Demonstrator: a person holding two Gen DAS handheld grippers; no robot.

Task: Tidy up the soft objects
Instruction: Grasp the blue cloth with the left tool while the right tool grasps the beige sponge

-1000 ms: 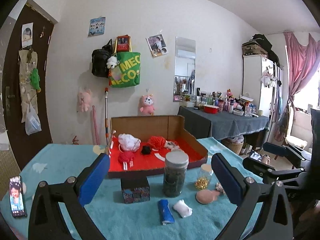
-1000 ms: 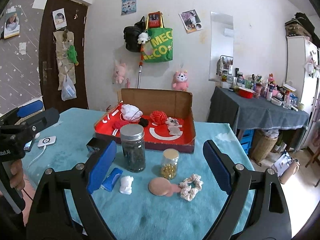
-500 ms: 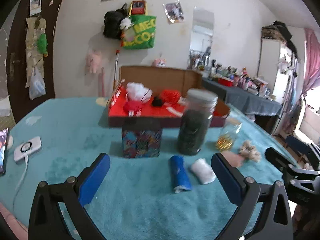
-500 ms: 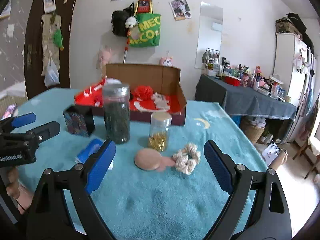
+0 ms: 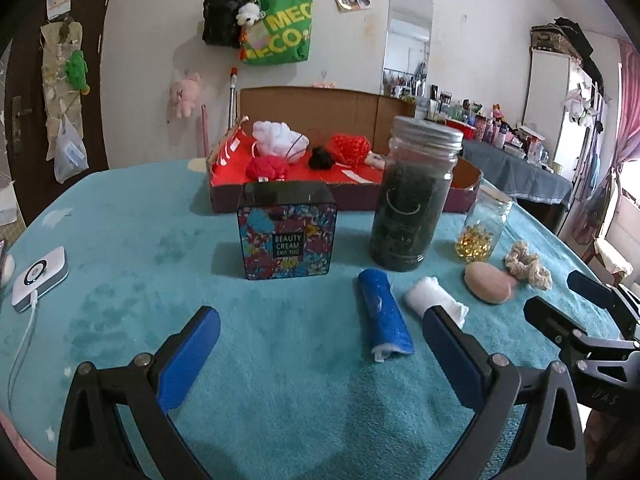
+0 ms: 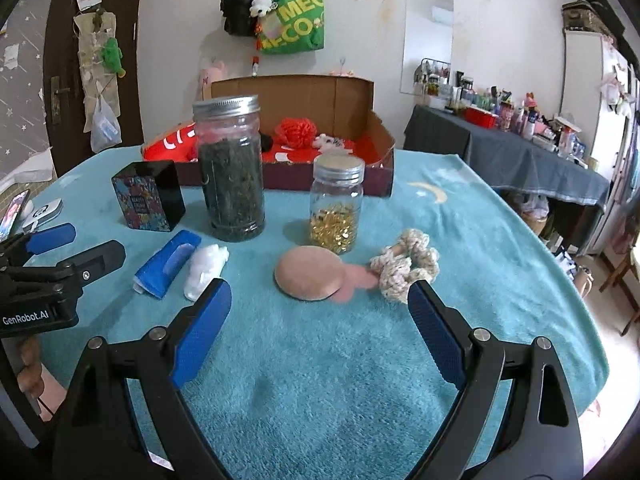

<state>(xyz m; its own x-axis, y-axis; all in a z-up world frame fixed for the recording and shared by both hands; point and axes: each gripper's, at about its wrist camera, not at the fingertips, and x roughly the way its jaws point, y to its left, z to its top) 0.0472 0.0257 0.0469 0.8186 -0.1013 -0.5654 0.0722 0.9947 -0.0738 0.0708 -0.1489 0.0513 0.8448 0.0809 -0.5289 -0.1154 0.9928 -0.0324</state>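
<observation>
Blue rolled cloth (image 5: 385,315) is lying on the table (image 5: 280,360) just in front of the dark jar (image 5: 412,196), long axis running toward the released, empty left claw (image 5: 320,354), which is nearer than the released right claw (image 6: 320,334).

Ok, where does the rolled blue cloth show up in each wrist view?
Left wrist: the rolled blue cloth lies centre-right on the teal cover, just ahead of the left gripper, left of the white roll.
Right wrist: the same cloth lies at left, again beside the white roll.
Shared landmark: the tall dark-filled jar stands just behind it.
</observation>
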